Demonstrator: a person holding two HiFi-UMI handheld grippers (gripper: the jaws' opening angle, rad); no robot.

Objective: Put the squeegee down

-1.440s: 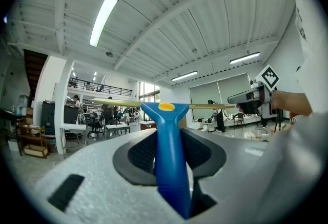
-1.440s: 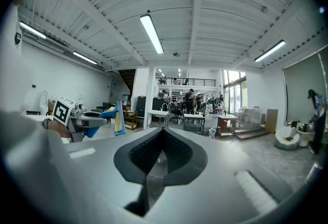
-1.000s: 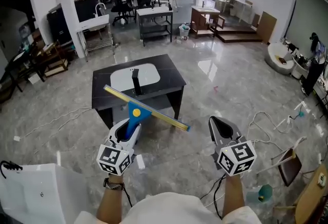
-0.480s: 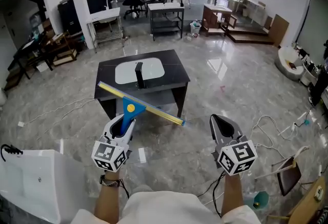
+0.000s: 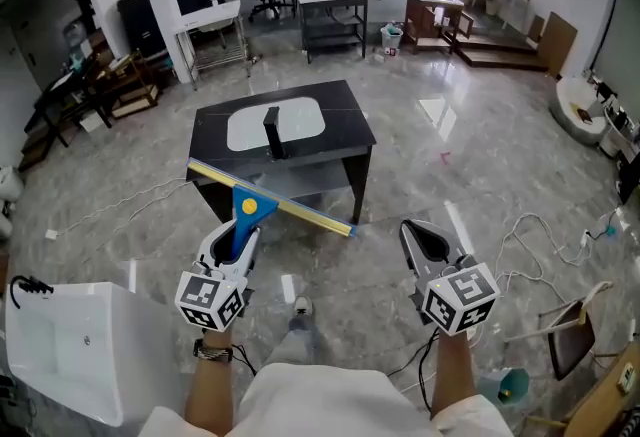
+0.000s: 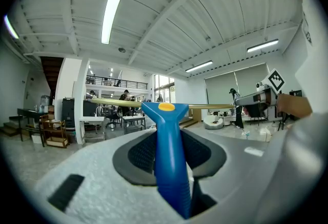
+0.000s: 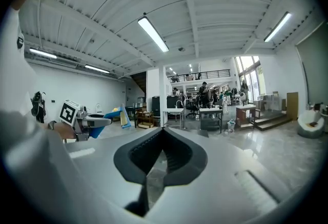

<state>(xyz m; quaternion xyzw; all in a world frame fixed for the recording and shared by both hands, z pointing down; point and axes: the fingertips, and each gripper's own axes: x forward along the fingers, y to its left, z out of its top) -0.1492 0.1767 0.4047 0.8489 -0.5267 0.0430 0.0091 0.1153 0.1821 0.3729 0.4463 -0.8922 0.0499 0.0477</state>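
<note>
The squeegee (image 5: 243,215) has a blue handle with a yellow dot and a long yellow blade that lies crosswise. My left gripper (image 5: 238,233) is shut on its handle and holds it level in the air, in front of the black table (image 5: 355,140). In the left gripper view the blue handle (image 6: 166,156) runs up between the jaws of the left gripper (image 6: 167,133), with the blade across the top. My right gripper (image 5: 418,231) hangs to the right, shut with nothing in it; its tips meet in the right gripper view (image 7: 164,129).
The table carries a white inset panel (image 5: 275,125) and a black upright post (image 5: 272,133). A white basin (image 5: 70,355) stands at the lower left. Cables (image 5: 540,235) trail over the glossy floor at right. Desks, chairs and people fill the far back.
Both grippers have sunk a little, the squeegee still gripped on the left. The table now shows nearer and more centred below me.
</note>
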